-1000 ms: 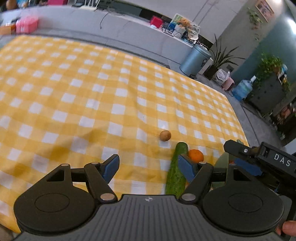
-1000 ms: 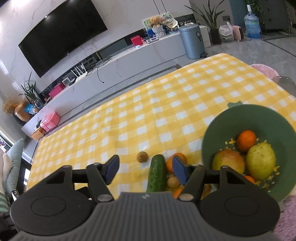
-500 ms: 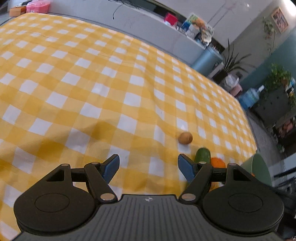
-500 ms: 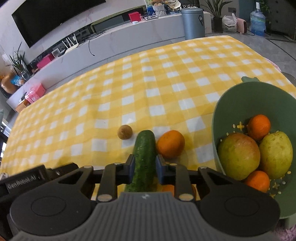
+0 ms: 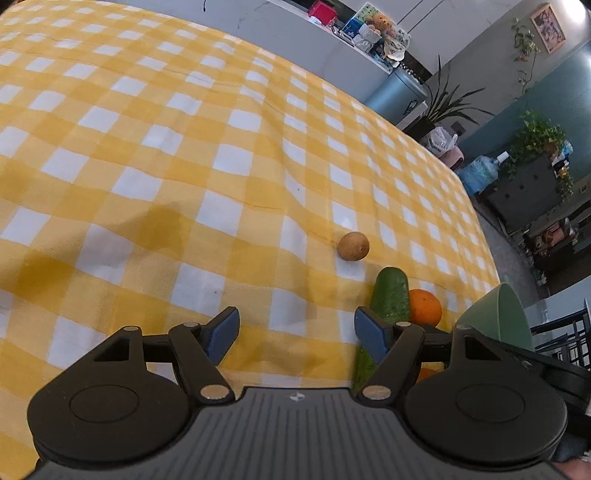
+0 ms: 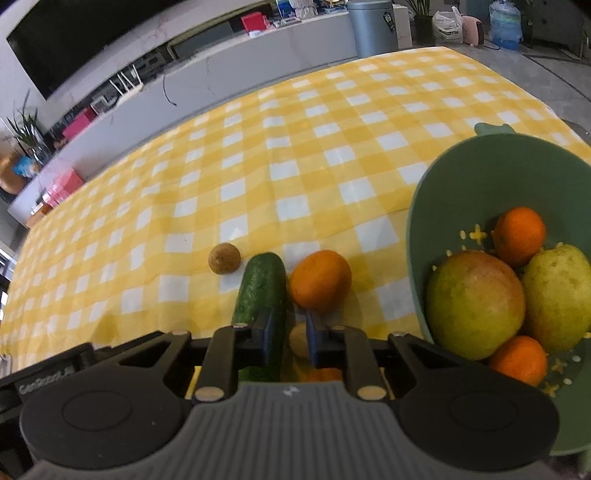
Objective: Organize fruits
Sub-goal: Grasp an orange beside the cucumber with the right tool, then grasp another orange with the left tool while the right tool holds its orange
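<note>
On the yellow checked cloth lie a small brown round fruit (image 6: 224, 258), a cucumber (image 6: 262, 291) and an orange (image 6: 319, 280). My right gripper (image 6: 289, 332) hovers low over the cucumber's near end with its jaws shut to a narrow gap. A small yellowish fruit (image 6: 298, 341) shows through that gap; I cannot tell whether the pads touch it. The green bowl (image 6: 498, 177) on the right holds a mango, a pear and two oranges. My left gripper (image 5: 295, 330) is open over bare cloth, left of the cucumber (image 5: 389, 295), with the brown fruit (image 5: 354, 246) ahead.
Another orange (image 6: 325, 374) is partly hidden under the right gripper. The left gripper's black body (image 6: 48, 380) sits close at the right gripper's left. The table's far edge drops to a floor with a bin (image 6: 373, 31) and plants.
Both grippers have come down closer to the cloth. The right jaws went from half open to shut over the cucumber's near end. The left jaws stay open.
</note>
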`<control>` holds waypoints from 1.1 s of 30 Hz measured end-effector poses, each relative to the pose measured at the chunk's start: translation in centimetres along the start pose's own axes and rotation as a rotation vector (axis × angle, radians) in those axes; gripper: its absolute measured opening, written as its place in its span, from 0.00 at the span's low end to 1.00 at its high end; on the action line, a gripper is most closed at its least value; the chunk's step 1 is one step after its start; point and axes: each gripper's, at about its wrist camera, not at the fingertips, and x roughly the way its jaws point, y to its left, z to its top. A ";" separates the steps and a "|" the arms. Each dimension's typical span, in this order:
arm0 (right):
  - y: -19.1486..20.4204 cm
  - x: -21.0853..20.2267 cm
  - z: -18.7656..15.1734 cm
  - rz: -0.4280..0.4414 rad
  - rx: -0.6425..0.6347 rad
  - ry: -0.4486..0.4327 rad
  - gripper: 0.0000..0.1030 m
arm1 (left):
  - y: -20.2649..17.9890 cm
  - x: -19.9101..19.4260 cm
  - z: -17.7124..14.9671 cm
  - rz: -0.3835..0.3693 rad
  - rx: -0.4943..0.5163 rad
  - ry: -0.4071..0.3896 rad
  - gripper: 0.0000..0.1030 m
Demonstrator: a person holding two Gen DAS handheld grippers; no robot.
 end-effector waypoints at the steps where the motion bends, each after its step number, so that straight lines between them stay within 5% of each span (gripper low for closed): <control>1: 0.2 -0.4 0.0 -0.011 -0.009 0.017 0.24 | -0.1 0.0 0.0 0.000 0.002 -0.001 0.81; 3: 0.4 -1.5 0.0 -0.001 -0.042 0.048 0.30 | -0.1 0.0 0.0 0.002 0.006 0.000 0.81; 11: 0.6 -2.8 -1.0 -0.089 -0.158 0.135 0.30 | -0.1 0.0 0.1 0.000 0.010 0.001 0.81; 17: 1.5 -1.7 -1.6 -0.175 -0.193 0.143 0.47 | -0.2 0.1 0.1 -0.001 0.007 0.001 0.81; 25: 3.4 -0.3 -2.9 -0.339 -0.318 0.116 0.39 | -0.2 0.1 0.1 -0.001 0.019 0.002 0.81; 29: 3.3 -1.0 -2.8 -0.321 -0.311 0.110 0.38 | -0.1 0.0 0.0 -0.001 0.017 0.002 0.81; 33: 4.0 -3.8 -1.8 -0.172 -0.251 0.027 0.38 | 0.5 -0.4 0.2 -0.003 -0.027 -0.012 0.81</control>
